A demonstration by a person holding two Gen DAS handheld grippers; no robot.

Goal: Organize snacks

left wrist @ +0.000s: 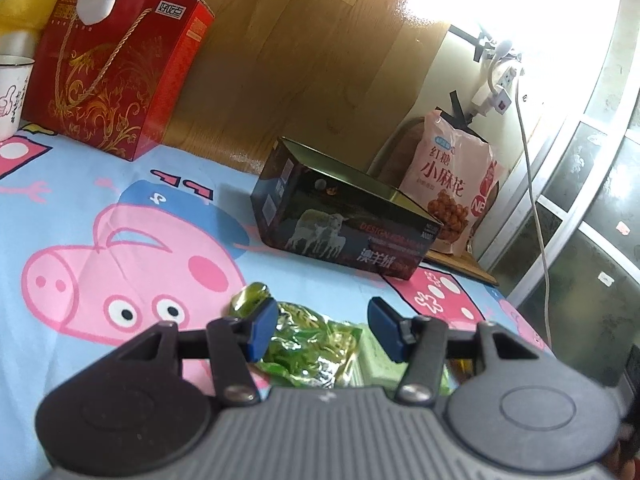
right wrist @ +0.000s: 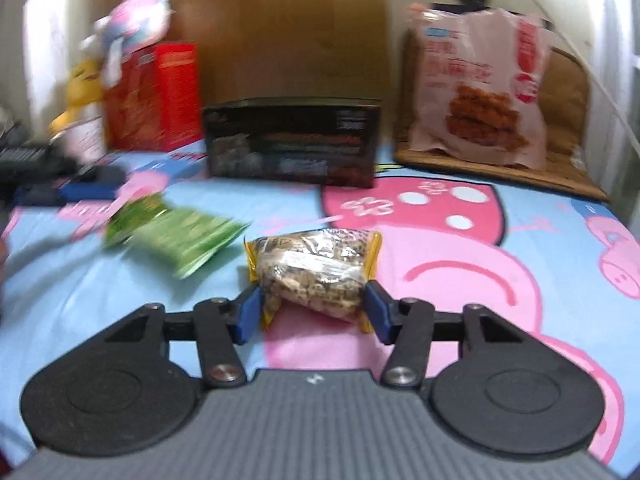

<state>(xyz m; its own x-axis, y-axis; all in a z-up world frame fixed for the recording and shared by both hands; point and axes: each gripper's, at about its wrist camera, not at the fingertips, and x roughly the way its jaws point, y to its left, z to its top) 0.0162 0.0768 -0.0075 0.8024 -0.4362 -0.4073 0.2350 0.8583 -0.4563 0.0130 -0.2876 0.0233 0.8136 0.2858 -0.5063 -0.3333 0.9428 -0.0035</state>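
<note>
Right tongs (right wrist: 314, 312) clamp the nut bag (right wrist: 316, 272) across its near end — light, crinkly, slippery. Left tongs (left wrist: 322, 330) straddle the green pack (left wrist: 316, 350), apart — both well short of the box (right wrist: 292, 140).

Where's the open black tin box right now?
In the right wrist view the black tin box sits center-back on the cartoon sheet, between the red gift box and pink snack bag.

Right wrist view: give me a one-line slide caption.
Right gripper fingers bracket a clear nut packet on the cartoon sheet, dark open box behind.
</note>
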